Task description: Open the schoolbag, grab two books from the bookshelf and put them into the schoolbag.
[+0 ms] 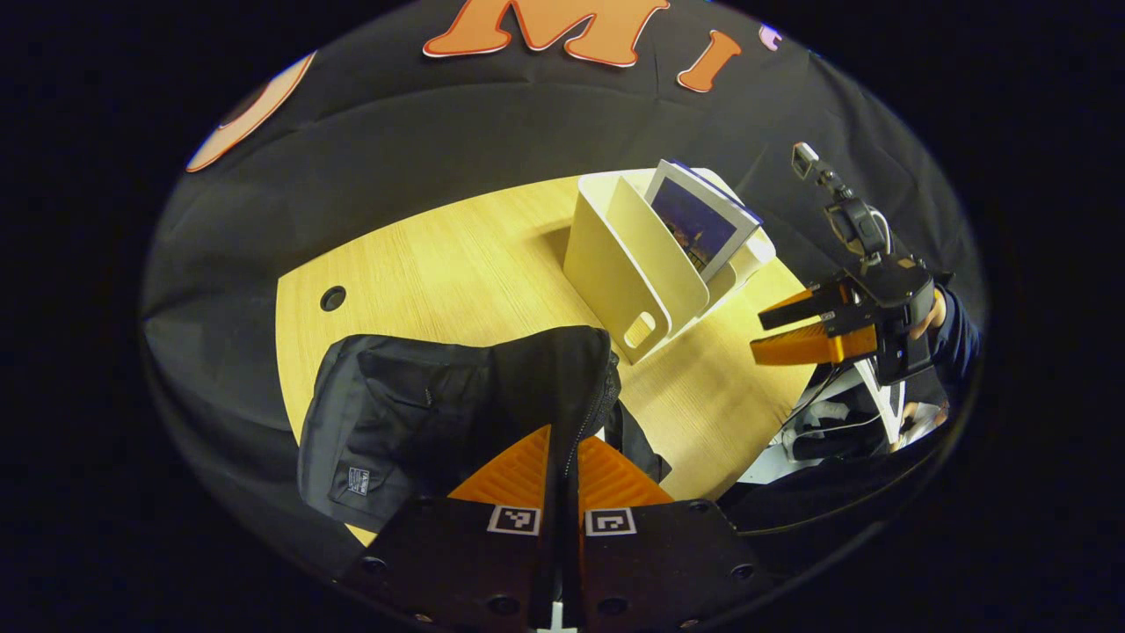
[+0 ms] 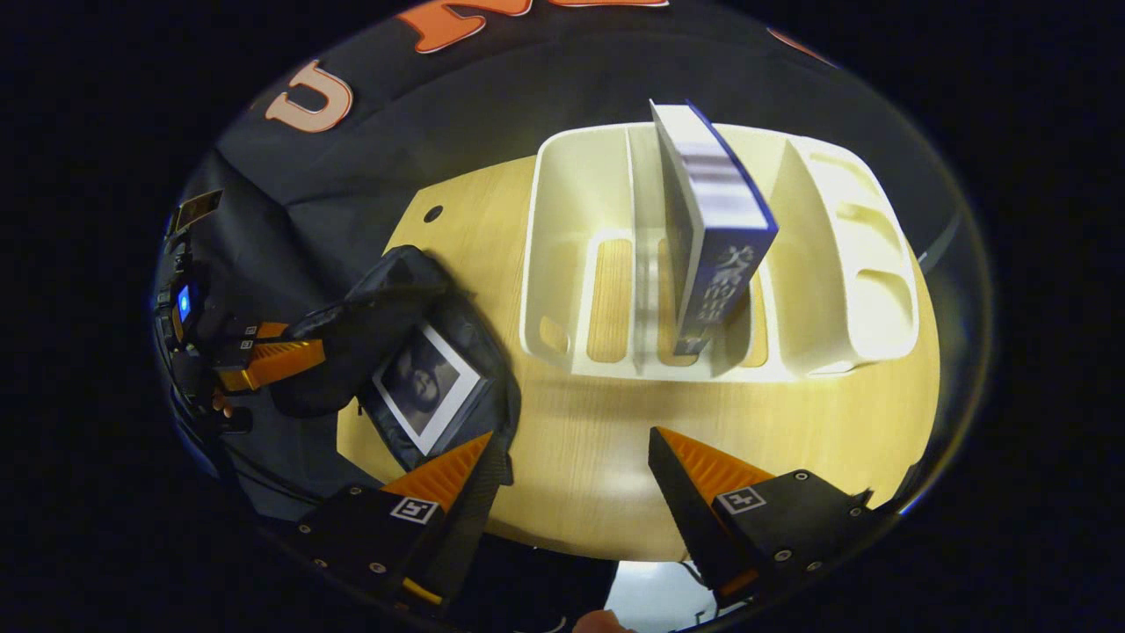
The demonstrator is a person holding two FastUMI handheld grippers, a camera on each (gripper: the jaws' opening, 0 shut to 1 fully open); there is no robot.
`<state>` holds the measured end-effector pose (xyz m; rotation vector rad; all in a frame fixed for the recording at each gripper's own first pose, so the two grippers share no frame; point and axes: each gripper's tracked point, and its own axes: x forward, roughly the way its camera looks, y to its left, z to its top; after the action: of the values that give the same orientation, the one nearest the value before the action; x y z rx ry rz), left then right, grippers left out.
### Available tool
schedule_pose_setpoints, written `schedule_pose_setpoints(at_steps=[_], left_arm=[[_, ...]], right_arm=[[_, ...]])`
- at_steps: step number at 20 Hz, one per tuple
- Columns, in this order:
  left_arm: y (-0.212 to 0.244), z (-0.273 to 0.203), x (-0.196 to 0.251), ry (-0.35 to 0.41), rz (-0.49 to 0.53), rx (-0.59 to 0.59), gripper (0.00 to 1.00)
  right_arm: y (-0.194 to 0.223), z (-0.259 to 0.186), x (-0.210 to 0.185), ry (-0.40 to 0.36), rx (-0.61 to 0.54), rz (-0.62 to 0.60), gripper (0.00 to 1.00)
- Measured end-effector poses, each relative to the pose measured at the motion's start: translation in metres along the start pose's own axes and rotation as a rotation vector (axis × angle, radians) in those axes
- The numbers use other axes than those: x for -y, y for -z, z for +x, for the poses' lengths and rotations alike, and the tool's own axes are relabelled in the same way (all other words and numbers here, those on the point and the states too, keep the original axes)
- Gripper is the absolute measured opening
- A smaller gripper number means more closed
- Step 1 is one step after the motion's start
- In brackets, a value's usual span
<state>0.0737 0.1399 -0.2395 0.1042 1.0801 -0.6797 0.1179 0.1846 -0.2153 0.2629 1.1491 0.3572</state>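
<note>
One book (image 2: 428,387) in the schoolbag (image 2: 457,352), one on the bookshelf (image 2: 844,264); left claw (image 1: 562,457) clamping the bag's flap, right claw (image 2: 571,457) agape.

Large pale characters are printed down the spine of the blue book (image 2: 716,264) standing in the bookshelf (image 2: 562,264); they are too distorted to be read with certainty. A small white label (image 1: 358,480) is sewn on the black schoolbag (image 1: 413,404), its print too small to be read. Square black-and-white coded markers (image 1: 514,519) are carried on the hand-held gripper bodies.
</note>
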Motion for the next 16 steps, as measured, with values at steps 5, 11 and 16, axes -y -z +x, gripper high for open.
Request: schedule_pose_setpoints(at_steps=[5,11,16], left_arm=[[-0.003,0.002,-0.002,-0.029,-0.023,-0.006,0.05],[-0.003,0.006,-0.007,-0.05,-0.049,-0.019,0.05],[-0.005,0.01,-0.009,-0.056,-0.061,-0.028,0.05]], right_arm=[[-0.035,-0.012,0.035,0.06,-0.025,-0.078,0.99],[-0.092,-0.018,0.06,0.089,-0.024,-0.131,0.99],[-0.132,-0.016,0.07,0.103,-0.034,-0.137,0.98]])
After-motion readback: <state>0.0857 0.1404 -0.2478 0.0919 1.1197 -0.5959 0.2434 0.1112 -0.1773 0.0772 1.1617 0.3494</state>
